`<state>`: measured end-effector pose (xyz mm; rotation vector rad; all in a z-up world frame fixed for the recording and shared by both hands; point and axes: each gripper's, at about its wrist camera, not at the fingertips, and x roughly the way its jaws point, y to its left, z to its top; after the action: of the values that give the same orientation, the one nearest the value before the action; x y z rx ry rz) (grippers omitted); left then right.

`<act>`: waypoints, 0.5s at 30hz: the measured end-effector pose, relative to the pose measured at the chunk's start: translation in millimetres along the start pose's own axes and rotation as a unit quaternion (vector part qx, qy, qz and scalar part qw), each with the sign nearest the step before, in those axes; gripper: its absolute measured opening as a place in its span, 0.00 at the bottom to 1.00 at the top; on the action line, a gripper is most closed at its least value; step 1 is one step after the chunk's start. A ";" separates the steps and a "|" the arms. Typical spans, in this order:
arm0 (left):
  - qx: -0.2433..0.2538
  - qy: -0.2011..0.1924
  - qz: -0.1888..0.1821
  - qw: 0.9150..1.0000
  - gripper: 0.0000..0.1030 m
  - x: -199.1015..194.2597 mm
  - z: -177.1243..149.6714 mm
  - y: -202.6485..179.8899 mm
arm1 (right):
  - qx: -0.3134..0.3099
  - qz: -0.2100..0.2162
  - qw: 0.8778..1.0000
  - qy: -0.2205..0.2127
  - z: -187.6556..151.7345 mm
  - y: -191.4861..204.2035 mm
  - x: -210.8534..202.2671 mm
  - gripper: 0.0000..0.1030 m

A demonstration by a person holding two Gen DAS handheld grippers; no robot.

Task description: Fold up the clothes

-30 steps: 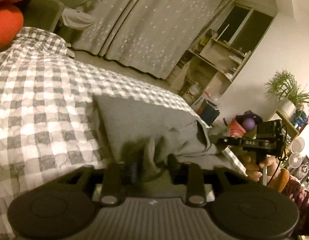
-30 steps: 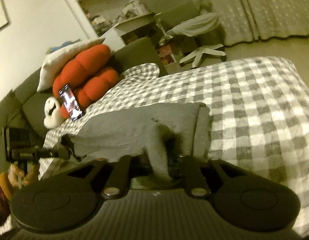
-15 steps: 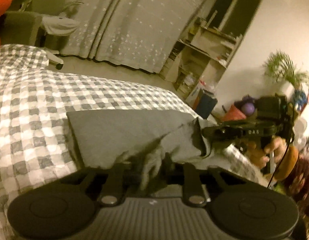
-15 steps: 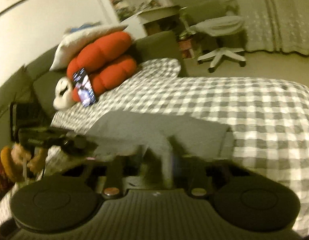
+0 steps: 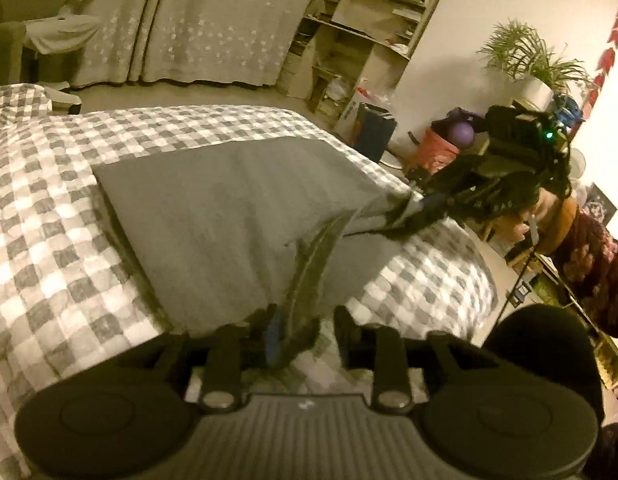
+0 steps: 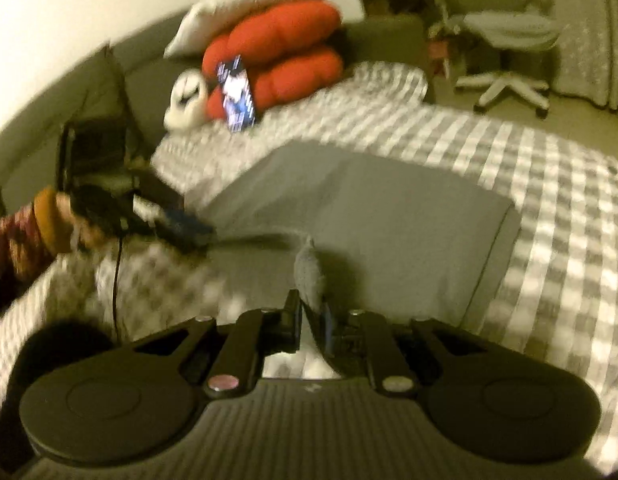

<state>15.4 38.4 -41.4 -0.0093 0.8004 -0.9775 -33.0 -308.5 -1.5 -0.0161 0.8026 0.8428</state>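
Lying folded on the bed covered by a grey-and-white checked blanket [image 5: 61, 208], the flat grey cloth garment [image 5: 213, 208] has its near edge lifted at two corners. The left gripper [image 5: 305, 332] has a bunched fold of that grey cloth between its black fingers, and its jaws are opening; the fabric sits against the left finger only, so it is not clamped. The right gripper [image 6: 313, 320] is pinched on a narrow tuft of the same garment [image 6: 373, 216], though its jaws are also starting to part. In each wrist view the other gripper shows at the garment's far corner, carried by a hand in a patterned sleeve [image 5: 597, 248]. Red cushions [image 6: 277, 56] lie at the head of the bed.
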 end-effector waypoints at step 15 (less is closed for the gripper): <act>-0.038 -0.067 -0.022 0.997 0.42 -17.9 20.0 -1.3 | 0.032 -0.018 0.998 -0.056 5.8 2.8 -20.2 0.36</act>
<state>21.2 44.2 -15.9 -0.1573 0.7170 -0.9765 -39.2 -318.0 16.4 0.0720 0.7207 0.7771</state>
